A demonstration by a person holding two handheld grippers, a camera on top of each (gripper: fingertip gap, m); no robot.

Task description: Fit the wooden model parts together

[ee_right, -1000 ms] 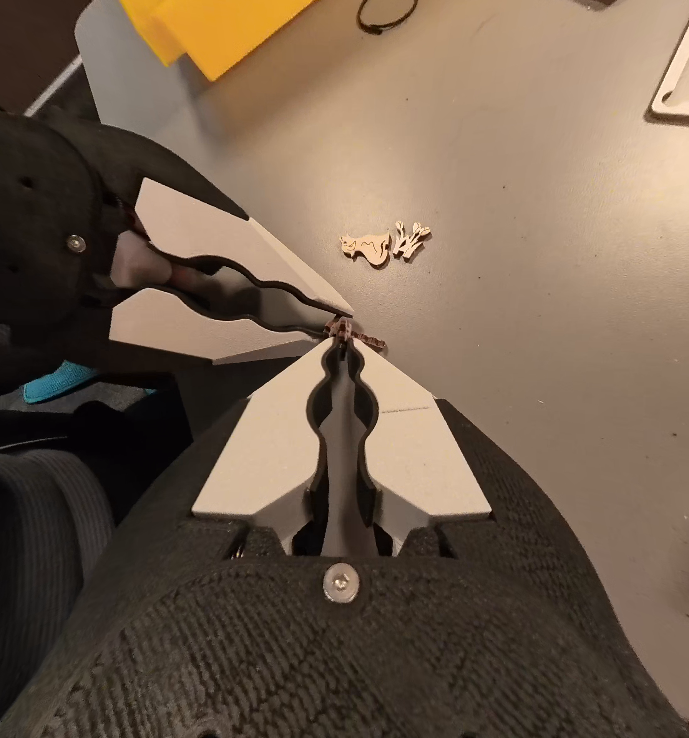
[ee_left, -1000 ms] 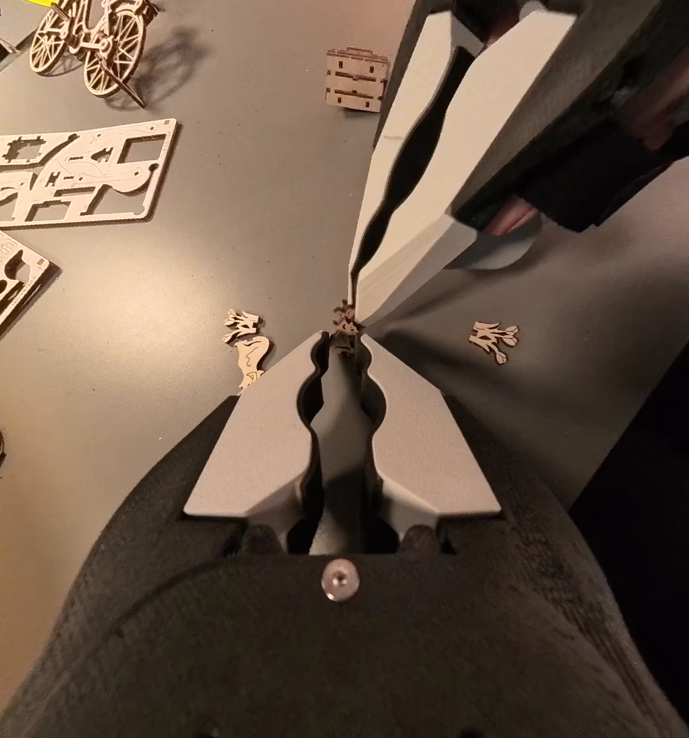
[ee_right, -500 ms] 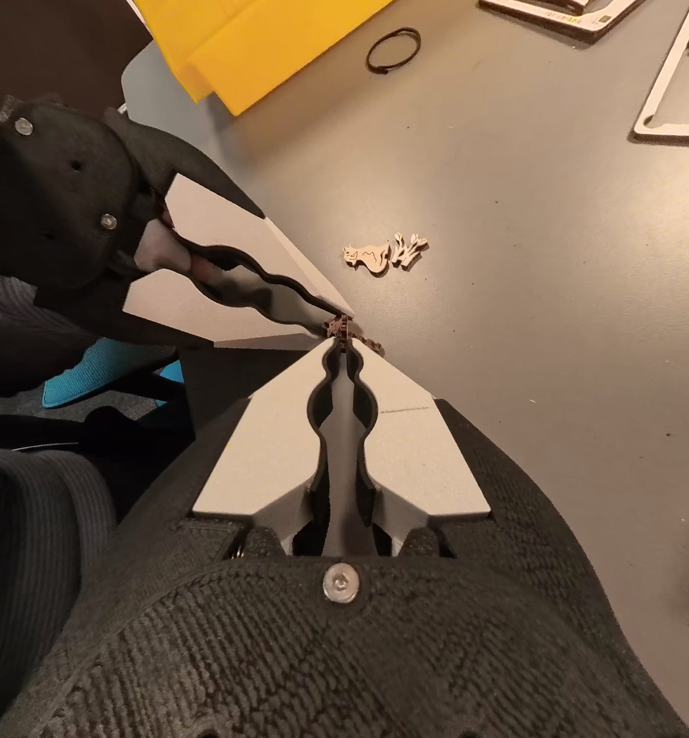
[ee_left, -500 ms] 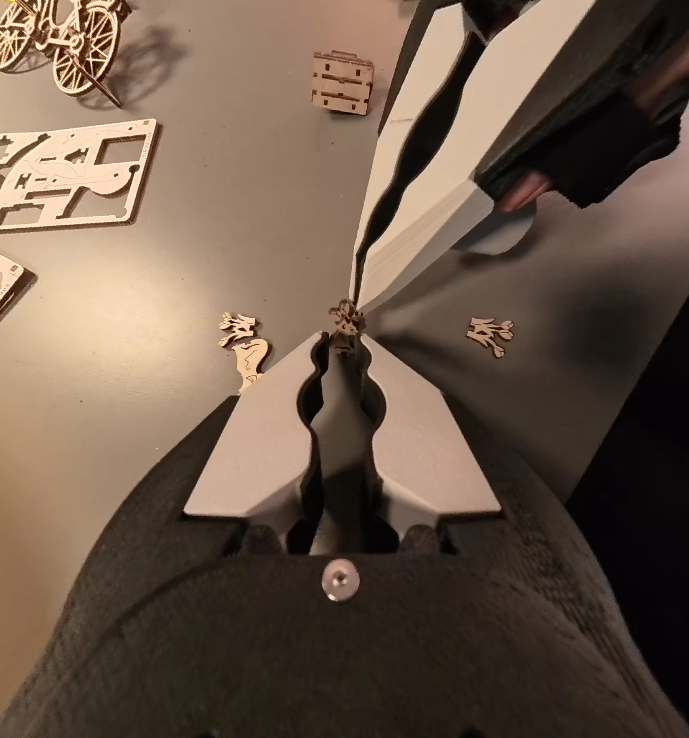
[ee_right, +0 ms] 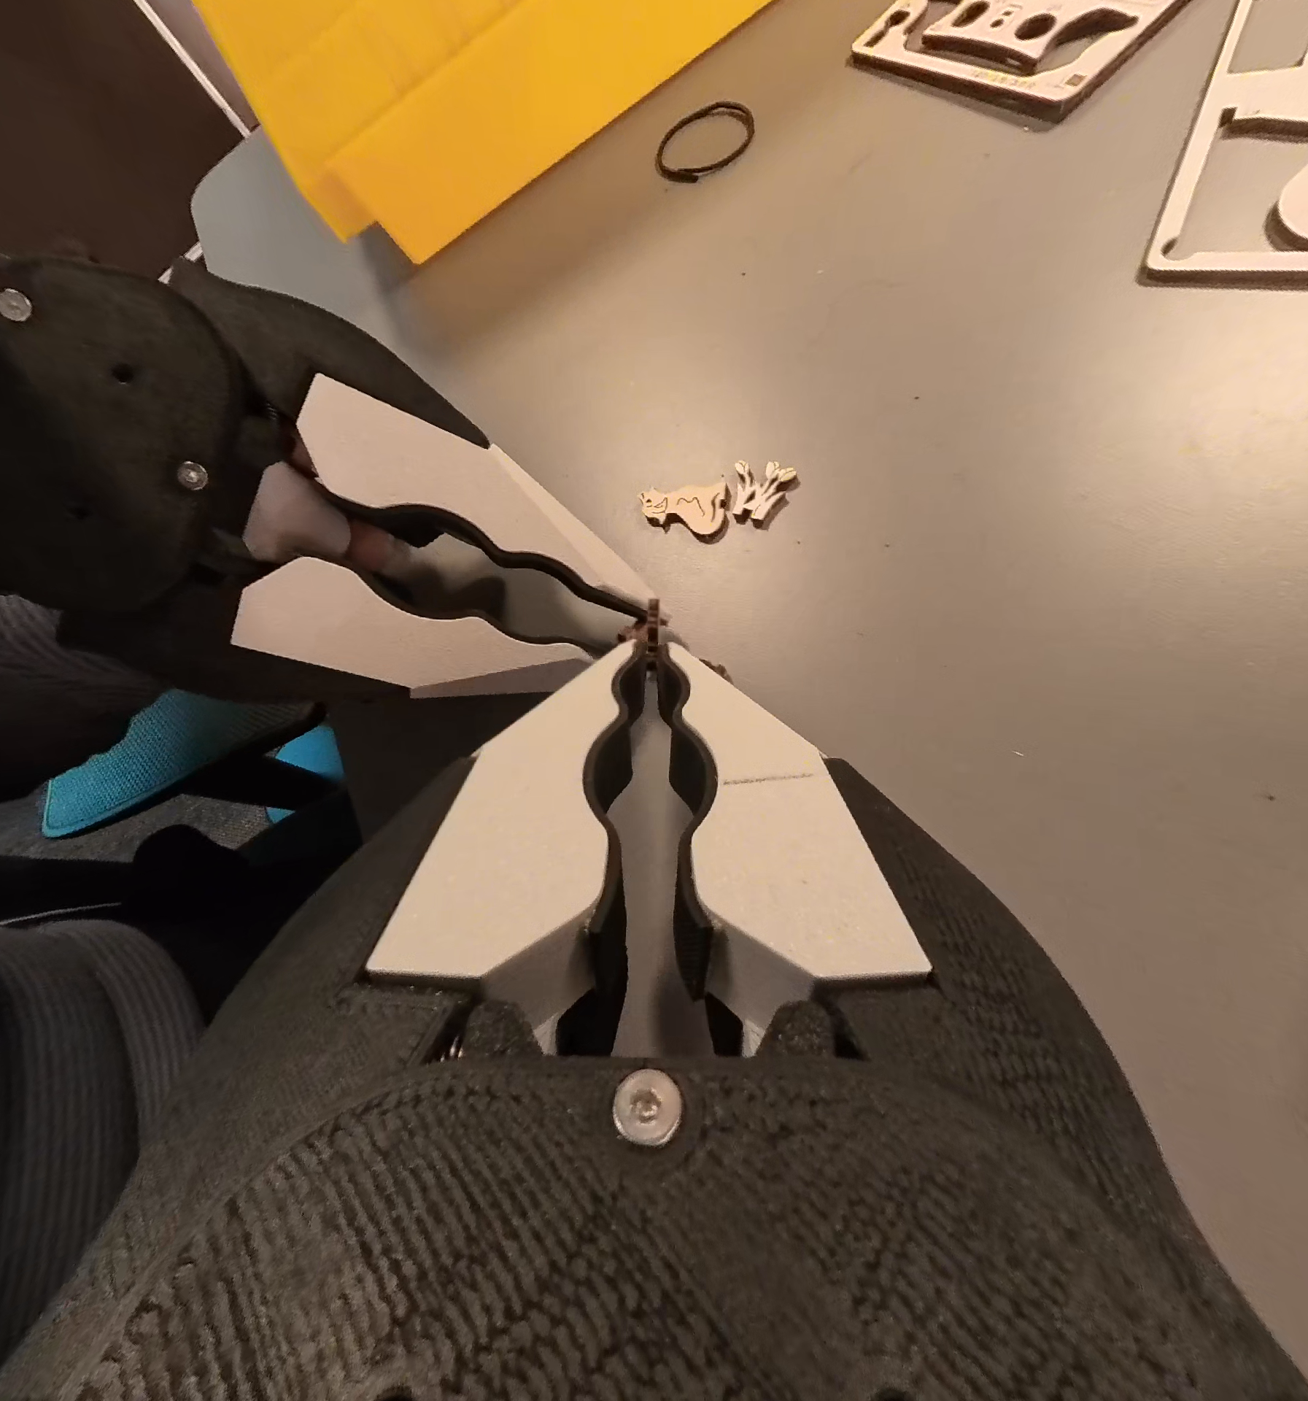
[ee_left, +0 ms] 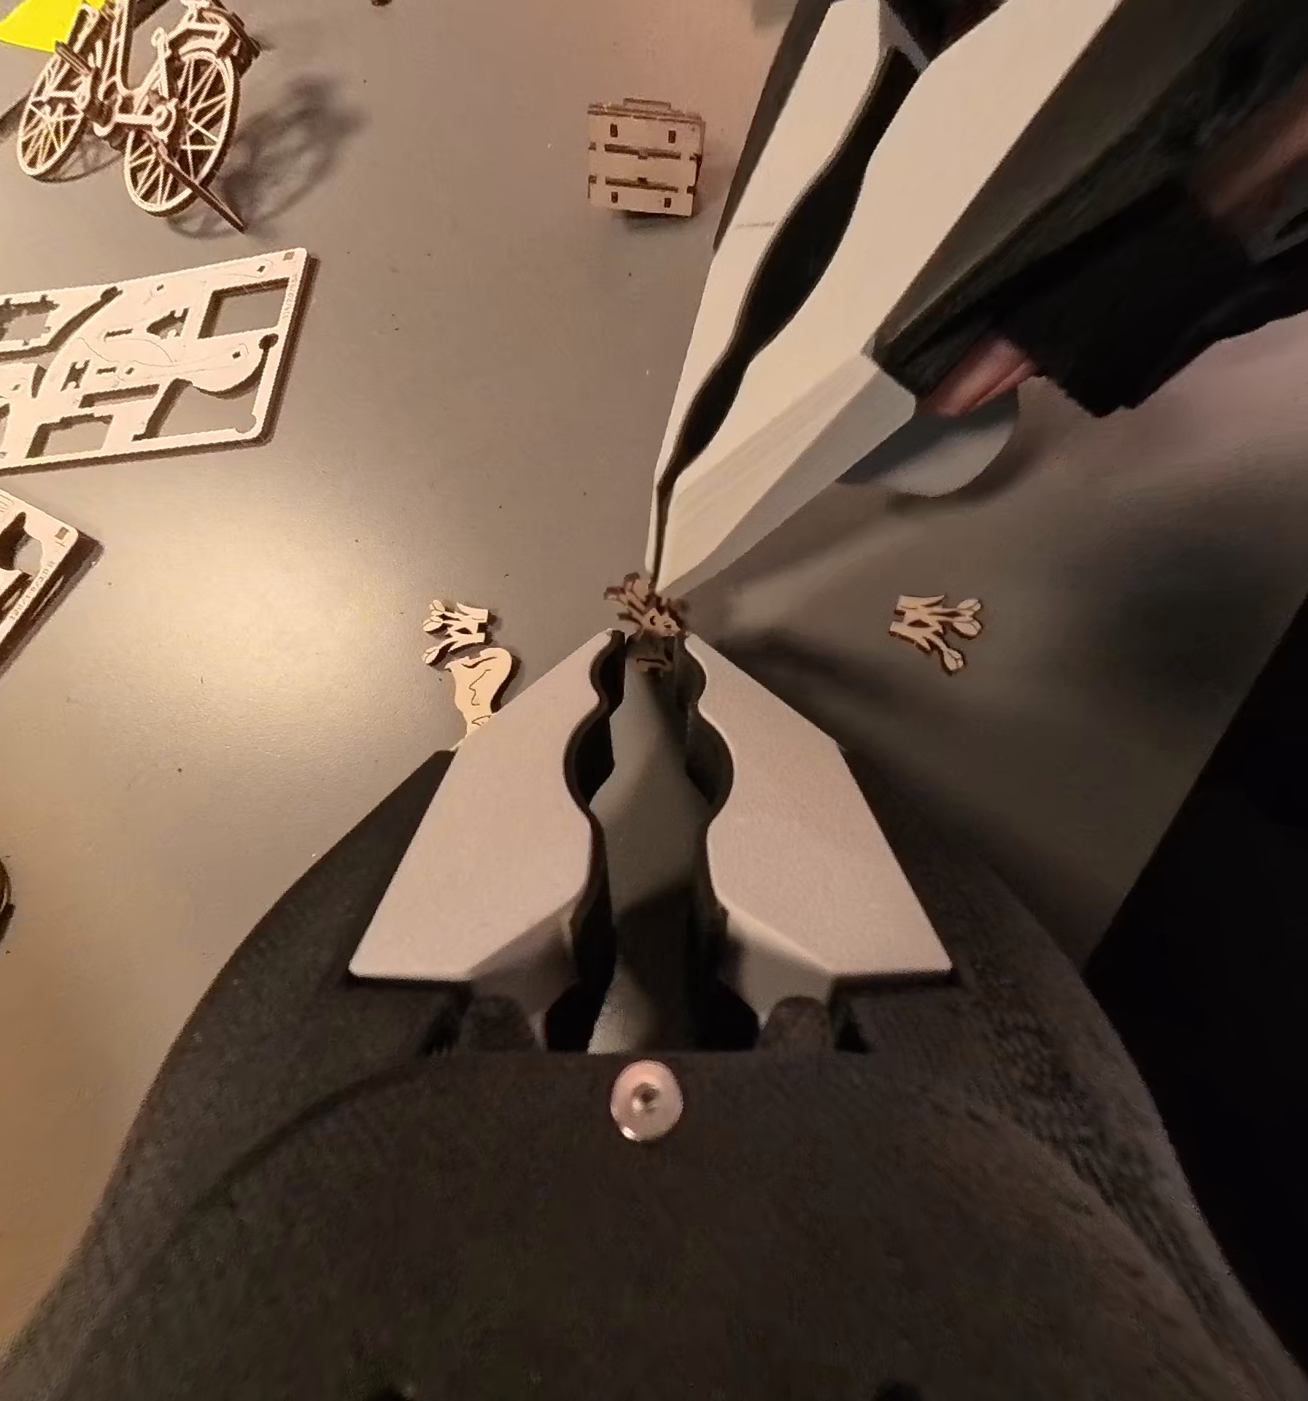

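Observation:
My left gripper (ee_left: pixel 647 650) is shut on a small wooden part (ee_left: pixel 644 612) held just above the grey table. My right gripper (ee_left: pixel 657 580) reaches in from the upper right, shut, and its tips meet the same small cluster of parts. In the right wrist view my right gripper (ee_right: pixel 647 658) pinches the dark-edged wooden part (ee_right: pixel 652 623), and the left gripper (ee_right: pixel 644 606) comes in from the left, tip to tip with it. I cannot tell where one part ends and the other begins.
Loose cut-outs lie nearby: an animal with a plant piece (ee_left: pixel 472 659) (ee_right: pixel 685 509) and another plant piece (ee_left: pixel 935 629). A wooden bicycle (ee_left: pixel 128 114), a small wooden box (ee_left: pixel 643 155), punched sheets (ee_left: pixel 128 356) (ee_right: pixel 1257 152), a rubber band (ee_right: pixel 704 140) and a yellow sheet (ee_right: pixel 484 98) lie farther off. The tips of both grippers are at nearly the same place. From either gripper's tips it is about 20 centimetres to the rubber band (ee_right: pixel 704 140).
Both grippers stay shut and tip to tip on the small parts. The pair has shifted and tilted a little, and the right wrist view now takes in more of the far table.

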